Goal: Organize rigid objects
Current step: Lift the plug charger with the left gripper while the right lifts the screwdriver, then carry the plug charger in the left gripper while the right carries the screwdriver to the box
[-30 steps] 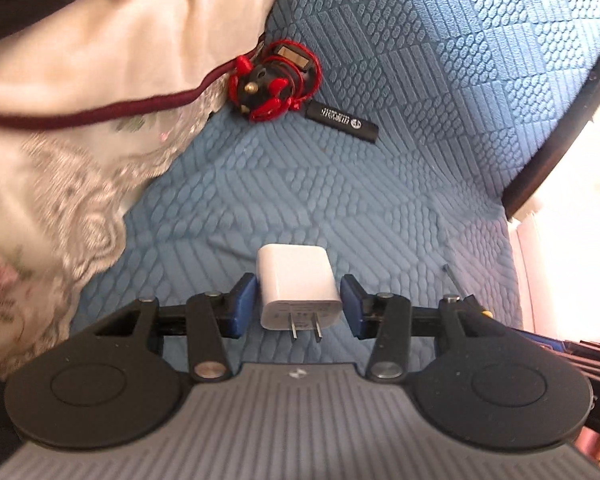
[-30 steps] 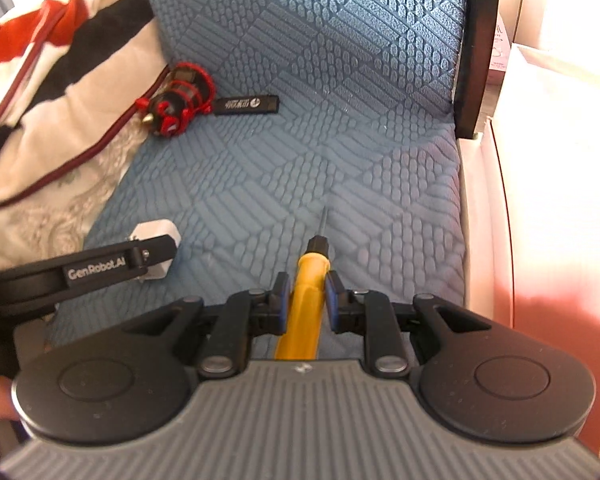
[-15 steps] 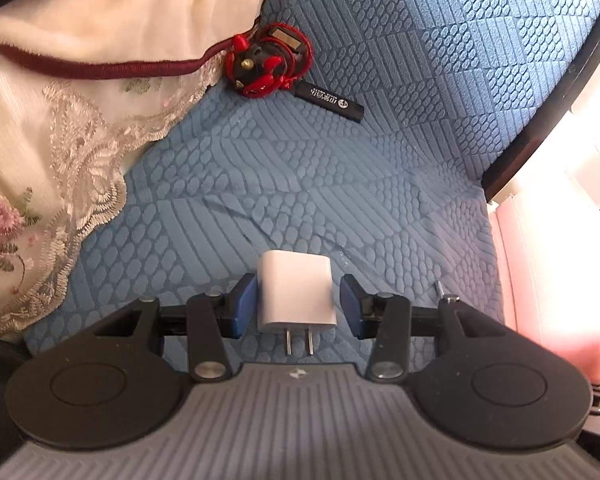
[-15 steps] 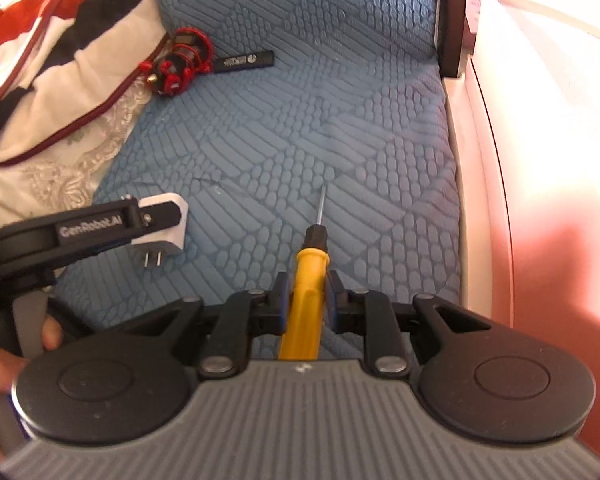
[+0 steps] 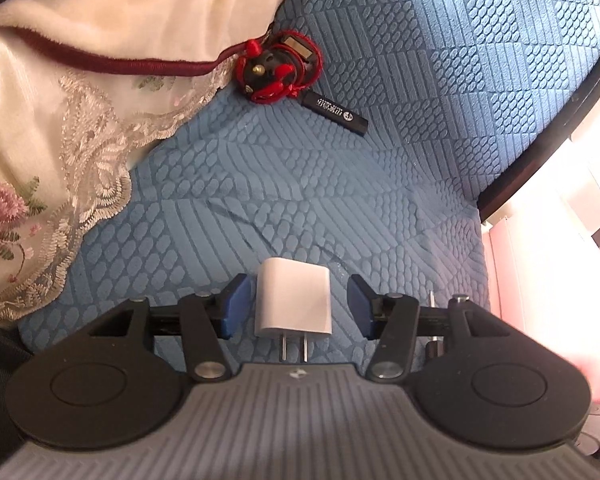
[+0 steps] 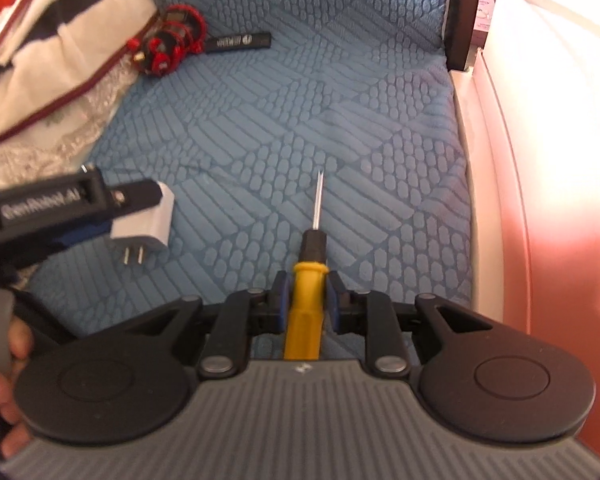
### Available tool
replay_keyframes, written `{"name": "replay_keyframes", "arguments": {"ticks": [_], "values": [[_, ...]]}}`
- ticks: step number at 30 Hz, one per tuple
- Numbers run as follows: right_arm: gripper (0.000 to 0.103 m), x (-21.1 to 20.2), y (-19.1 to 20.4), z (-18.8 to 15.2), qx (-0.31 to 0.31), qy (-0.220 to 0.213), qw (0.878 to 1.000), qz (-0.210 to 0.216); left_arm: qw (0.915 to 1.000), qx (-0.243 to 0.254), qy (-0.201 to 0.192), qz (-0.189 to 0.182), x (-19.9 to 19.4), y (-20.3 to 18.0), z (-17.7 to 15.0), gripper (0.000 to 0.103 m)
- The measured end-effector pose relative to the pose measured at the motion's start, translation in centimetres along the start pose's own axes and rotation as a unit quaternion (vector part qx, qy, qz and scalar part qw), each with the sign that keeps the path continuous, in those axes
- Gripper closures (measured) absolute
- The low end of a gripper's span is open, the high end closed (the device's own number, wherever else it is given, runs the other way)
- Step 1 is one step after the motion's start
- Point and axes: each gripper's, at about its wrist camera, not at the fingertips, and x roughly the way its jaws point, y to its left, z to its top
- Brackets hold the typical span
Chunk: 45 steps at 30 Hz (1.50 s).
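A white plug charger (image 5: pixel 294 302) sits between the blue pads of my left gripper (image 5: pixel 298 306), prongs toward the camera; there are gaps on both sides, so the jaws are open. It also shows in the right wrist view (image 6: pixel 146 222). My right gripper (image 6: pixel 306 306) is shut on a yellow-handled screwdriver (image 6: pixel 305 308), its metal tip pointing forward over the blue textured cushion (image 6: pixel 300 120). A red and black gadget (image 5: pixel 278 68) and a black stick (image 5: pixel 334 108) lie far ahead by the blanket.
A white, lace-edged blanket (image 5: pixel 80 100) covers the cushion's left side. A dark frame edge (image 5: pixel 548 132) and a pale pink wall (image 6: pixel 540 160) bound the right side. A hand (image 6: pixel 4 360) holds the left gripper.
Both grippers have drawn back toward the near side of the cushion. The left jaws have opened wider around the charger. The right stays shut on the screwdriver.
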Motion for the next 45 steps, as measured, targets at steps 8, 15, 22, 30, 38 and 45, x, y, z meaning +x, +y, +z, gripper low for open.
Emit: {"name": "replay_keyframes", "arguments": {"ticks": [8,15,22,30,38,45], "values": [[0.083,0.2,0.1,0.2,-0.006,-0.012,1.000,-0.014,0.9994,-0.011,-0.031,-0.005,-0.9,0.2,0.0,0.040],[0.084,-0.4,-0.2,-0.1,-0.021,-0.026,0.999,-0.022,0.9997,0.010,-0.021,0.008,-0.2,-0.2,-0.2,0.040],[0.084,-0.6,-0.9,-0.2,-0.030,-0.037,0.999,-0.025,0.9983,0.049,-0.018,0.028,0.7,-1.5,-0.9,0.040],[0.084,-0.1,-1.3,-0.7,-0.021,-0.034,0.999,-0.015,0.9957,0.072,-0.026,0.052,1.4,-1.9,-1.3,0.043],[0.084,-0.4,-1.5,-0.3,-0.009,-0.037,0.999,-0.006,0.9949,0.078,-0.026,0.059,1.5,-1.8,-0.9,0.053],[0.084,-2.5,-1.0,0.4,-0.014,-0.059,0.998,0.004,0.9958,0.069,-0.036,0.048,-0.1,-1.7,-0.7,0.055]]}}
